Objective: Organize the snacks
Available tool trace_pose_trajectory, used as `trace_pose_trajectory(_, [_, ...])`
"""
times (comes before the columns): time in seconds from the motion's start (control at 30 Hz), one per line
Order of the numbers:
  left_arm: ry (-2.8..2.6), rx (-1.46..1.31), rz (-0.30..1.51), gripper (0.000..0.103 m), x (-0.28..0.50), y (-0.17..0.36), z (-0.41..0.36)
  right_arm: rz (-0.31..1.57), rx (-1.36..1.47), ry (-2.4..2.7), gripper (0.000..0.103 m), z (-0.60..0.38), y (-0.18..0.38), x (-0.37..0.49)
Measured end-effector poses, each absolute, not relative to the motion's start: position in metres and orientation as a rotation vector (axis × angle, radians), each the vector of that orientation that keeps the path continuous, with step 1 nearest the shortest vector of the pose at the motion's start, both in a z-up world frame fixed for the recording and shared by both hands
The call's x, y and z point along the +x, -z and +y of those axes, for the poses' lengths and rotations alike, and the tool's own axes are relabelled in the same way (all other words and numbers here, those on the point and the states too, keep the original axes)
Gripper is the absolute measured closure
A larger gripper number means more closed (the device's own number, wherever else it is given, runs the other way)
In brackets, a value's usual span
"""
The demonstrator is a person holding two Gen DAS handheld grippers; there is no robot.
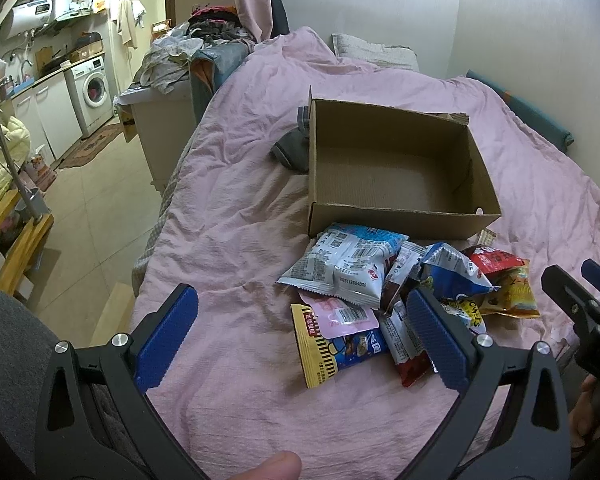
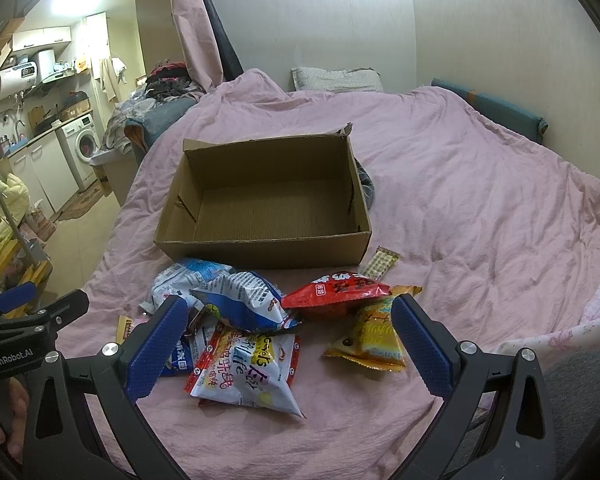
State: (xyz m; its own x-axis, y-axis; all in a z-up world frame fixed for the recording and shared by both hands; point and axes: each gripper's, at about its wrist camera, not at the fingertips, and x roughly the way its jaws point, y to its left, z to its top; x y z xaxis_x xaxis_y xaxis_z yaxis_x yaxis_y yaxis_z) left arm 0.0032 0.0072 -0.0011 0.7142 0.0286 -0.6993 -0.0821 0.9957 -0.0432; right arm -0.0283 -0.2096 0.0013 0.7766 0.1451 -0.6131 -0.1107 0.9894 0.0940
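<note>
- A heap of snack packets is seen lying on the pink bedspread, just at 6 o'clock of an open cardboard box, touching or nearly touching its near wall.
- The box is shown empty, its corrugated floor bare, with one torn corner flap standing up.
- On the right wrist view, a white packet with red trim and printed lettering is found at the front of the heap, a crumpled blue-and-white bag lying over it, a red packet at 2 o'clock of it, and a yellow-orange packet at 3 o'clock.
- A slim beige stick packet is seen beside the box's near right corner.
- On the left wrist view, a white-and-blue packet with a barcode, a pink one and a yellow-edged one are overlapped.
- The left gripper is held with its blue fingers spread wide, nothing between them.
- The right gripper is likewise held with fingers spread wide above the heap, gripping nothing.
</note>
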Motion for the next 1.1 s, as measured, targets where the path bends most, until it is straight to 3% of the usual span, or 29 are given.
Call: trace_pose_trajectory(1.1, [-0.067, -0.069, 0.766, 0.0, 0.0017, 0.002, 0.0079, 0.664, 0.053, -0.123, 0.0, -0.2103, -0.0024, -0.0263])
